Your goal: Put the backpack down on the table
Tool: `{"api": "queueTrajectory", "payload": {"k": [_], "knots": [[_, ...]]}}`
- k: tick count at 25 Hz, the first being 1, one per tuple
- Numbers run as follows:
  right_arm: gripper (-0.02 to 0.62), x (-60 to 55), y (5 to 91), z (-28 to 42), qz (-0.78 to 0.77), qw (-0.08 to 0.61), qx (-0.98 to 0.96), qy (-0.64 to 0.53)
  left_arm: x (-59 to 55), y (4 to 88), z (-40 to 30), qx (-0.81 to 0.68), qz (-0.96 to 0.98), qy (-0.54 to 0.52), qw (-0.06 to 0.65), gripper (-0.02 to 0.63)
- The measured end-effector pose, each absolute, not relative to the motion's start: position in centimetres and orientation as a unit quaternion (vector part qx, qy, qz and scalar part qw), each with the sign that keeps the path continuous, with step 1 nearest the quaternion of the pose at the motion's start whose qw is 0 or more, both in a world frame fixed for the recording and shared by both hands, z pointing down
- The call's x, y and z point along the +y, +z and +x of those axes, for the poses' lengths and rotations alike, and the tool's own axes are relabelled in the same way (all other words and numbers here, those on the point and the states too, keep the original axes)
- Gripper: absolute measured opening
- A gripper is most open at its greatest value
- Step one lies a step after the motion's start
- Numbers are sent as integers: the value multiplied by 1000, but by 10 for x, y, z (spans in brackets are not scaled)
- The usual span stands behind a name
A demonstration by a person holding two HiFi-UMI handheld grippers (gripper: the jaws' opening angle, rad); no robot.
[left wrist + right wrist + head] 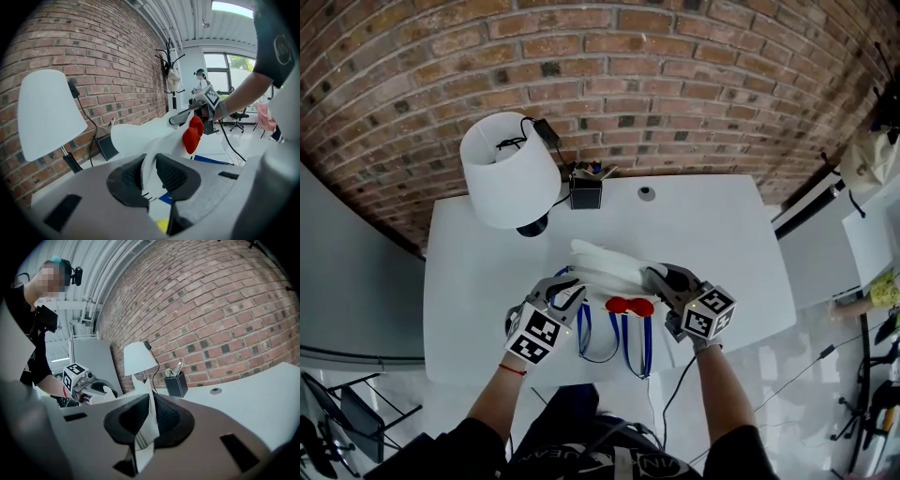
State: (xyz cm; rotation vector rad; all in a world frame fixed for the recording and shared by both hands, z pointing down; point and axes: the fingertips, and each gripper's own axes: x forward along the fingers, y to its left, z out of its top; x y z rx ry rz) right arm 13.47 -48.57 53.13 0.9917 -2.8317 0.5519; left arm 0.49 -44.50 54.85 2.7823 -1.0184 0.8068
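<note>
A white backpack [605, 267] with a red bow [629, 306] and blue straps [635, 342] hangs over the white table [712, 244] near its front edge. My left gripper [567, 292] is shut on the bag's white fabric [150, 166] at its left side. On the bag's right side my right gripper [661, 278] is shut on another fold of the fabric [145, 425]. In the left gripper view the bow [192, 136] shows ahead with the right gripper [206, 101] behind it. The right gripper view shows the left gripper [79, 380] across the bag.
A white table lamp [508, 169] stands at the table's back left, its cable running to the wall. A black pen holder [586, 190] sits next to it, and a small round grommet [647, 194] lies further right. A brick wall [675, 84] backs the table.
</note>
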Motion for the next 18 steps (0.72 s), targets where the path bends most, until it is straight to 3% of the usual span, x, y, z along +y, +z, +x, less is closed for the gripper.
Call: {"api": "queueTrajectory", "payload": {"k": [7,18], "knots": [[23,-481,530,136,329,76,-926,170,-442,545,2,-337,900,269,55,66],[52,-478,517,149,349,65,-920,165,-440,542,-3,-354,893,276,45,83]]}}
